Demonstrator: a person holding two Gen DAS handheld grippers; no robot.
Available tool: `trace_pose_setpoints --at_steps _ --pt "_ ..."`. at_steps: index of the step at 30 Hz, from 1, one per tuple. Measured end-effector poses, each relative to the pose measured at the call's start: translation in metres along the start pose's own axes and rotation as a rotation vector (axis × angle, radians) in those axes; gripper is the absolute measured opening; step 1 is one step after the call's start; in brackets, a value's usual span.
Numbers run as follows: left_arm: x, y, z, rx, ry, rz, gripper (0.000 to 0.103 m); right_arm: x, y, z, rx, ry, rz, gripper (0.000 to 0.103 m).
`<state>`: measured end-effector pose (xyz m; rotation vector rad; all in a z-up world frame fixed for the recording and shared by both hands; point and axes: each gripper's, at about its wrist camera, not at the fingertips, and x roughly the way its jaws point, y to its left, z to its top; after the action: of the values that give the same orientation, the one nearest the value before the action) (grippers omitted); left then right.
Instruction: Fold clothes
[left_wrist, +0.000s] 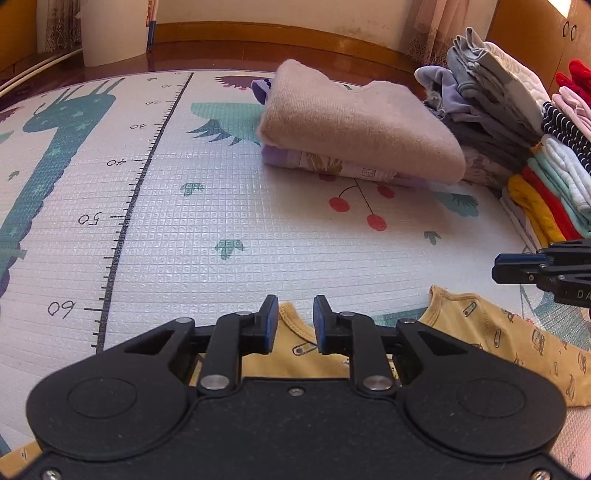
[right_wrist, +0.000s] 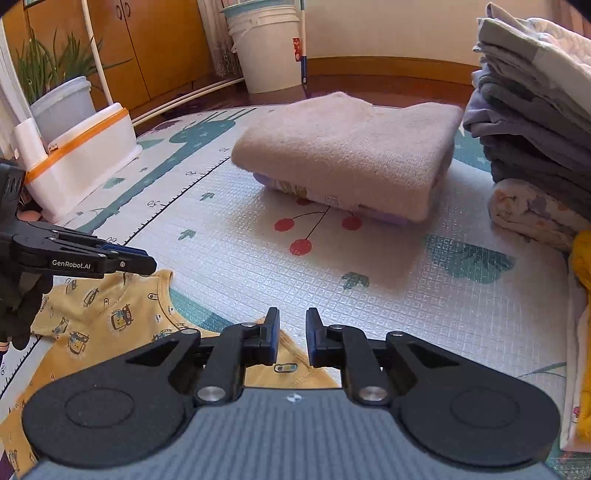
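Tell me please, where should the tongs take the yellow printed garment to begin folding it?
Probably at the shoulder straps beside the neckline, coming from the near side. The yellow garment lies flat on the mat, and those narrow strap edges sit just ahead of the open left tongs and right tongs, so they pinch easily.

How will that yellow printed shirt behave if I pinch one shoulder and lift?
The yellow printed shirt lies flat and thin on the play mat, so it will probably hang limp and stretch. It looks light; one shoulder alone would likely let it swing. Both the left gripper and right gripper are open.
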<state>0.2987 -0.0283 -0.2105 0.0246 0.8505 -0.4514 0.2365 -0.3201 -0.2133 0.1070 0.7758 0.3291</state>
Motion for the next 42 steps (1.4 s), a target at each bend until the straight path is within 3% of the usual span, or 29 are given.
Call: trace_pose_setpoints --at_steps 5,9,13,14,16,19,24,28,31,36,42 --pt "-0.060 -0.021 -0.055 0.034 -0.011 0.040 0.018 -0.051 -0.006 -0.037 0.010 0.029 -0.030 0.017" --pt "-0.104 -0.071 -0.110 0.082 0.032 -0.079 0.018 -0.065 -0.005 -0.065 0.008 0.067 -0.050 0.017" --pt "-0.121 -0.145 -0.162 0.320 0.118 -0.182 0.018 -0.064 -0.001 -0.076 0.019 0.072 -0.026 0.017" --pt "-0.123 -0.160 -0.174 0.338 0.145 -0.181 0.017 -0.062 0.001 -0.076 0.011 0.075 -0.018 0.017" --pt "-0.127 -0.175 -0.187 0.326 0.154 -0.193 0.018 -0.055 0.008 -0.074 -0.002 0.082 0.005 0.017" --pt "-0.123 -0.195 -0.198 0.313 0.155 -0.139 0.017 -0.040 0.020 -0.072 -0.031 0.099 0.011 0.017" --pt "-0.130 -0.211 -0.204 0.412 0.222 -0.140 0.018 -0.031 0.029 -0.072 -0.033 0.117 -0.003 0.018" --pt "-0.148 -0.169 -0.186 0.285 0.152 -0.053 0.018 -0.069 0.024 -0.099 0.183 0.136 0.076 0.020" --pt "-0.155 -0.103 -0.179 0.073 0.104 0.095 0.018 -0.090 0.035 -0.137 0.287 0.210 0.118 0.020" --pt "-0.164 -0.051 -0.193 -0.104 0.123 0.144 0.018 -0.116 0.060 -0.187 0.388 0.312 0.171 0.027" --pt "-0.175 0.010 -0.210 -0.317 0.144 0.202 0.020 -0.119 0.074 -0.195 0.429 0.353 0.183 0.029"
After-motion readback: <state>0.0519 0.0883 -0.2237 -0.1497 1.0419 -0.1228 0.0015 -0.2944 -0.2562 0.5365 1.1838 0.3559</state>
